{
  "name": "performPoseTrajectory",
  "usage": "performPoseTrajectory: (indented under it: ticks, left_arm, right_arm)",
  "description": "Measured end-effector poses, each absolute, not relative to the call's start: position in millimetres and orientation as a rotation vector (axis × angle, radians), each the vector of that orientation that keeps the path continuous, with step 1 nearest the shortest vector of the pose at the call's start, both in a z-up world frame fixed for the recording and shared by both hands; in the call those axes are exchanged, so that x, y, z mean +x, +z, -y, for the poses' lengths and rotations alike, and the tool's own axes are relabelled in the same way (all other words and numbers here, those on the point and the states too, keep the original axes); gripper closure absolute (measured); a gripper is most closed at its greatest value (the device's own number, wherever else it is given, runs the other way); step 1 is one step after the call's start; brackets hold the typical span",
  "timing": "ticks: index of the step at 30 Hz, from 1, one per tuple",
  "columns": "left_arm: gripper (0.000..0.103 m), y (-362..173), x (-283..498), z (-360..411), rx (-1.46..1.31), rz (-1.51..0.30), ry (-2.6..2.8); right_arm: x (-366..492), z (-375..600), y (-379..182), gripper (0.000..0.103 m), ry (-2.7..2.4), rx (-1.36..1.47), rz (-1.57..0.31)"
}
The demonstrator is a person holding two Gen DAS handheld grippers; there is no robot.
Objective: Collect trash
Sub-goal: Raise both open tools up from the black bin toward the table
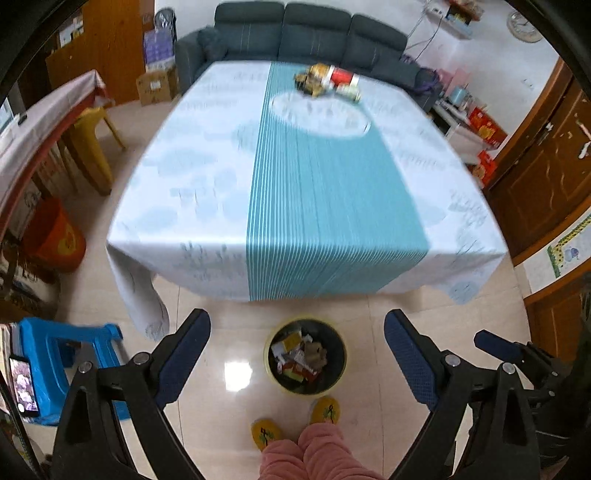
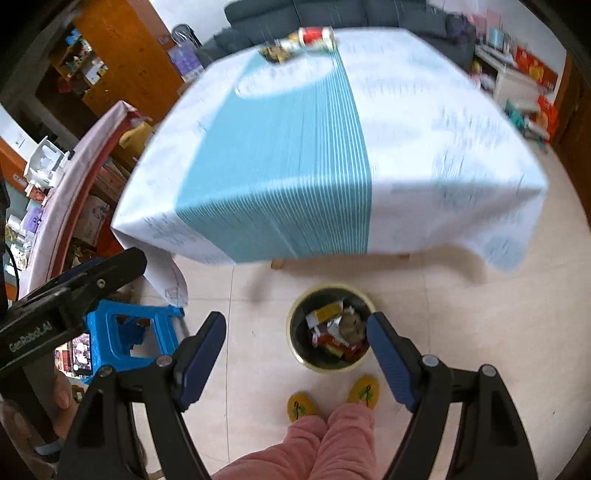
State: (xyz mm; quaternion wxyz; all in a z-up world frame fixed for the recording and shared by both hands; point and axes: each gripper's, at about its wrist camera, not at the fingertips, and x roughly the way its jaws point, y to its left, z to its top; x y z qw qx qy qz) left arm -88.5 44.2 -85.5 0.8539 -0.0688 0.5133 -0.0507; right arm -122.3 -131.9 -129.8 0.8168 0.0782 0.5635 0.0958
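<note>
A small round bin [image 1: 305,355] with a yellow rim stands on the floor in front of the table, holding several wrappers; it also shows in the right wrist view [image 2: 330,329]. A pile of trash [image 1: 328,82] with a red can lies at the far end of the table; it also shows in the right wrist view [image 2: 301,41]. My left gripper [image 1: 297,325] is open and empty, held above the floor near the bin. My right gripper [image 2: 295,326] is open and empty, its right finger over the bin's rim in view.
The table [image 1: 207,177] has a white and teal striped cloth. A blue plastic stool [image 2: 129,332] stands on the floor at left. A dark sofa [image 1: 295,33] is behind the table. The person's yellow slippers [image 1: 325,410] stand just behind the bin.
</note>
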Motion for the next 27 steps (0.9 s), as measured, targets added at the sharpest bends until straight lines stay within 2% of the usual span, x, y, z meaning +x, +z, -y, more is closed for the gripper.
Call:
performPoseTrajectory:
  ticks: [8, 14, 21, 27]
  left_arm:
    - [0.009, -5, -77, -50, -0.106, -0.935, -0.143]
    - [0.009, 34, -61, -48, -0.077, -0.857, -0.162]
    - [0.009, 55, -38, -48, -0.066, -0.814, -0.170]
    - [0.009, 46, 2, -57, -0.139, -0.856, -0.176]
  right_arm:
    - [-116, 126, -43, 0.024, 0.180, 0.137, -1.040]
    - [-106, 126, 2, 0.024, 0.161, 0.126, -0.924]
    - [-88, 122, 27, 0.024, 0.155, 0.097, -0.863]
    - [-54, 121, 34, 0.024, 0.171, 0.065, -0.837]
